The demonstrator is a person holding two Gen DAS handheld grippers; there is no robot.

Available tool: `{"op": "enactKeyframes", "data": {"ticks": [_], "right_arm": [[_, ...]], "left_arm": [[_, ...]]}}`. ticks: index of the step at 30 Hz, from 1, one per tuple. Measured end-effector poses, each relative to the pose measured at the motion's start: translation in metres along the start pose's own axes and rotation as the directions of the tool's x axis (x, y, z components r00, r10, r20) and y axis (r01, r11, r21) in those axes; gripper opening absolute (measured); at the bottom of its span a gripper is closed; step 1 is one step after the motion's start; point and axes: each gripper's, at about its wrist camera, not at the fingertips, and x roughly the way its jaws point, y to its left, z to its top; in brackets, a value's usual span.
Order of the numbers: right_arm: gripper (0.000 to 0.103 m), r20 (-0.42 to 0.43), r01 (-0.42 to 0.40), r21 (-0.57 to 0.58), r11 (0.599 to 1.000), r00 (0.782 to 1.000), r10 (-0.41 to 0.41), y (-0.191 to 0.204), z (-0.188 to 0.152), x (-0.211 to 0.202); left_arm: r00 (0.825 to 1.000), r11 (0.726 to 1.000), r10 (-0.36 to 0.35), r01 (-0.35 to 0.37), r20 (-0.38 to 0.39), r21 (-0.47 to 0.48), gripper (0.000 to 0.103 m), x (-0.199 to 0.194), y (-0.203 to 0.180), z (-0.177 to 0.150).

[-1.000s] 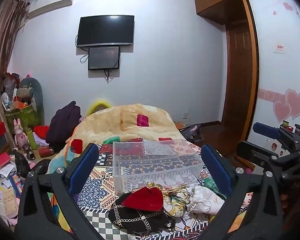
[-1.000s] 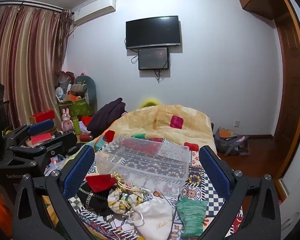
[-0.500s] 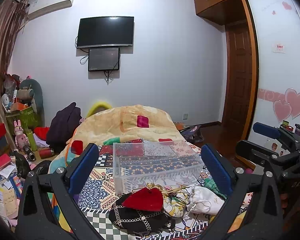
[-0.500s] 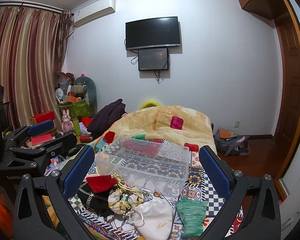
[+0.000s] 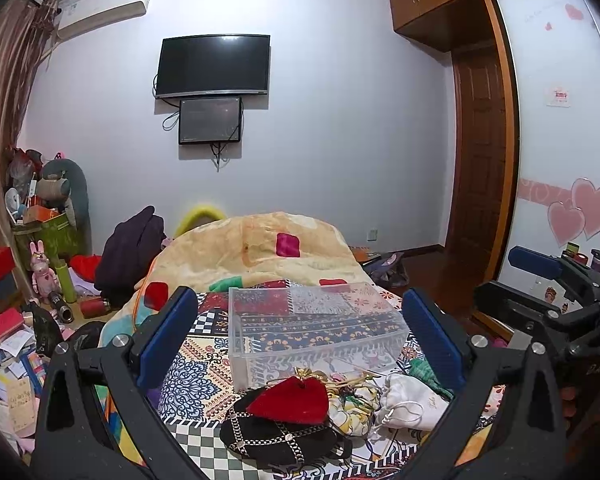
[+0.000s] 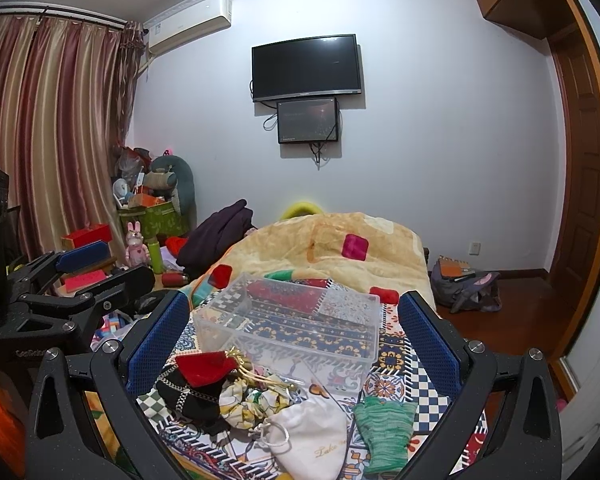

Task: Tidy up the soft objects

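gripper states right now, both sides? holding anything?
Left gripper: open, holding nothing, above the red pouch and clear box.
Right gripper: open, holding nothing, above the white pouch.

left wrist: faces bed, left | right wrist: right; both share clear bin (image 5: pixel 316 330) (image 6: pixel 292 326)

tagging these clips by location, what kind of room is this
Most likely a home bedroom: a bed with a yellow blanket, a wall-mounted TV, curtains and an air conditioner.
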Motion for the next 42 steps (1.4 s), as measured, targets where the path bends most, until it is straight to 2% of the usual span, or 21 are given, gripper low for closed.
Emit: {"op": "enactKeyframes", "data": {"ticks": [29, 42], "right_arm": [[0.103, 0.006, -0.001, 0.000, 1.000, 1.000, 0.001, 0.0040, 0.0009, -0.0017], [0.103, 0.001, -0.002, 0.007, 1.000, 1.000, 0.002, 0.0054, -0.0008, -0.0007]], "left_arm": [[1.000, 1.000, -0.013, 0.013, -0.002, 0.000, 0.103, -0.0017, -0.0029, -0.0006], [0.999, 0.999, -0.042, 0.042, -0.023, -0.002, 0.103, -0.0004, -0.0015, -0.0007]]}}
